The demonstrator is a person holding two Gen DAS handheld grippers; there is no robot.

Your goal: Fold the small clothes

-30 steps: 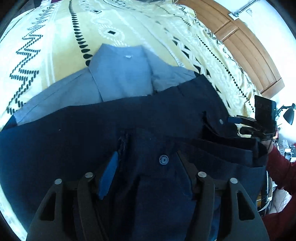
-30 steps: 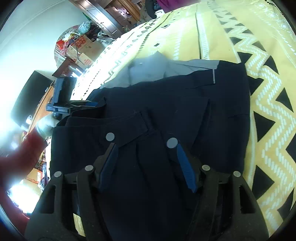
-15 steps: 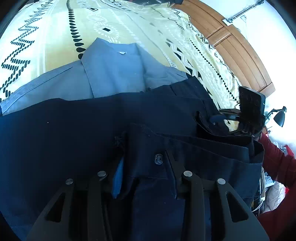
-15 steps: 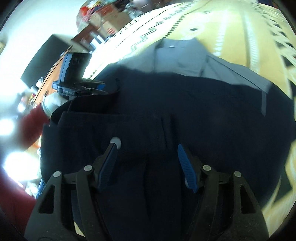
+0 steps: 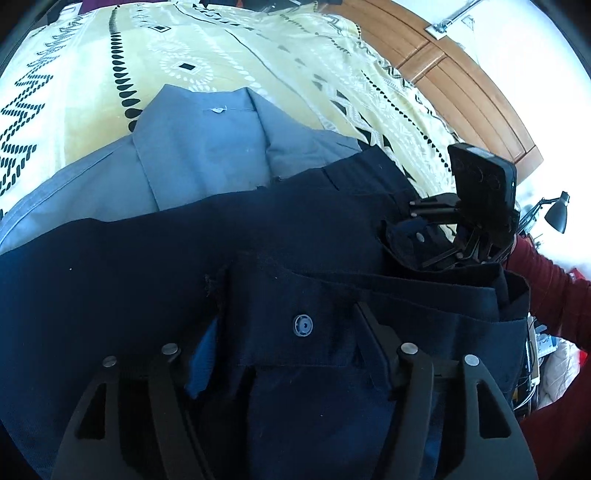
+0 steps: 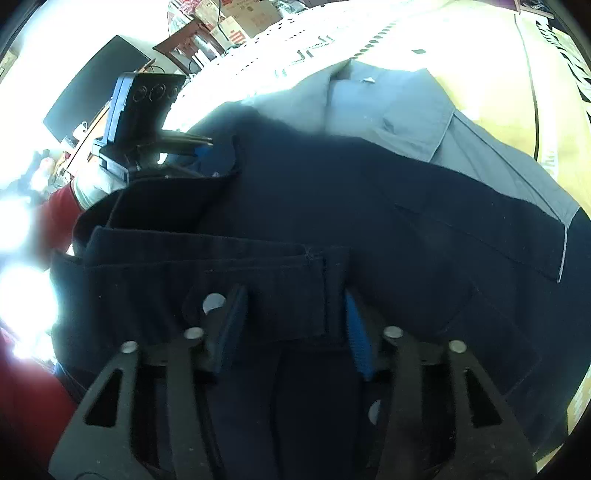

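Observation:
Dark navy shorts (image 5: 184,258) lie over a blue-grey shirt (image 5: 207,147) on a yellow patterned bedspread (image 5: 221,48). My left gripper (image 5: 291,336) is shut on the waistband beside its grey button (image 5: 302,325). The right wrist view shows that left gripper (image 6: 199,147) pinching a waistband corner. My right gripper (image 6: 295,317) is shut on the other stretch of waistband, and appears in the left wrist view (image 5: 417,221) holding a raised corner. The navy fabric (image 6: 369,192) hides the lower half of the shirt (image 6: 388,110). Both sets of fingertips are partly covered by cloth.
A wooden wardrobe (image 5: 461,85) stands behind the bed, with a black desk lamp (image 5: 557,214) at the right. A dark monitor (image 6: 92,81) and cardboard boxes (image 6: 240,14) are beyond the bed's far side. Red sleeves (image 5: 546,280) reach in from the edges.
Both grippers kept their hold on the waistband and lifted it. The right wrist view swung round, and more of the blue-grey shirt now shows beyond the navy cloth.

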